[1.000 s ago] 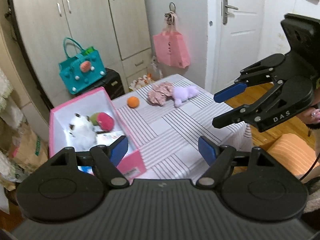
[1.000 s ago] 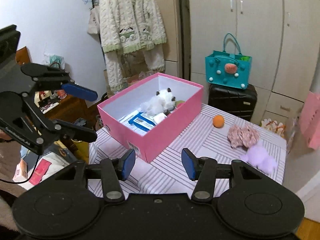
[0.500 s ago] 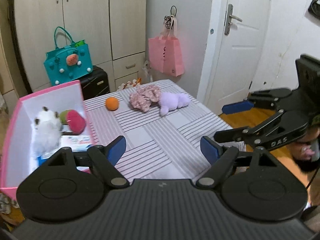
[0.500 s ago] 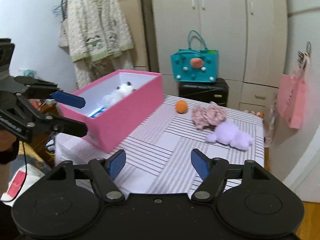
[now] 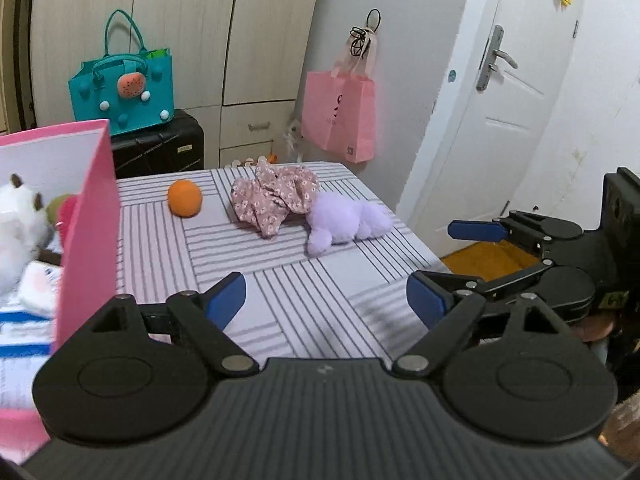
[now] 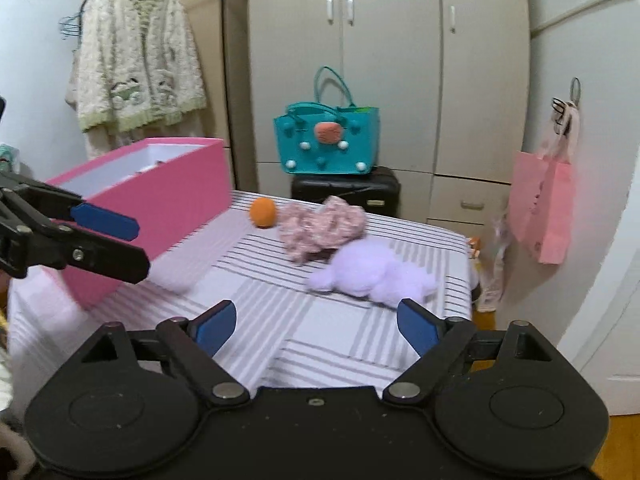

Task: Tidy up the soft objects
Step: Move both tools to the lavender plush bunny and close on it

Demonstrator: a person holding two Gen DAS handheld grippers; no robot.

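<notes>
**Both claws empty, jaws opening**

My left gripper and right gripper hold nothing. 3 soft items lie near the table's far edge: orange ball, floral cloth, purple plush. Pink box occupies the left edge.

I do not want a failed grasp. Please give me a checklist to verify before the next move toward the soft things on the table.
1. Left gripper empty, jaws opening: ok.
2. Right gripper empty, jaws opening: ok.
3. Purple plush toy, floral cloth, orange ball lie apart from the grippers: ok.
4. Plush overlaps the cloth; clean single grasp: cannot tell.
5. Pink box open on top: ok.
6. Room left inside the box: cannot tell.
</notes>
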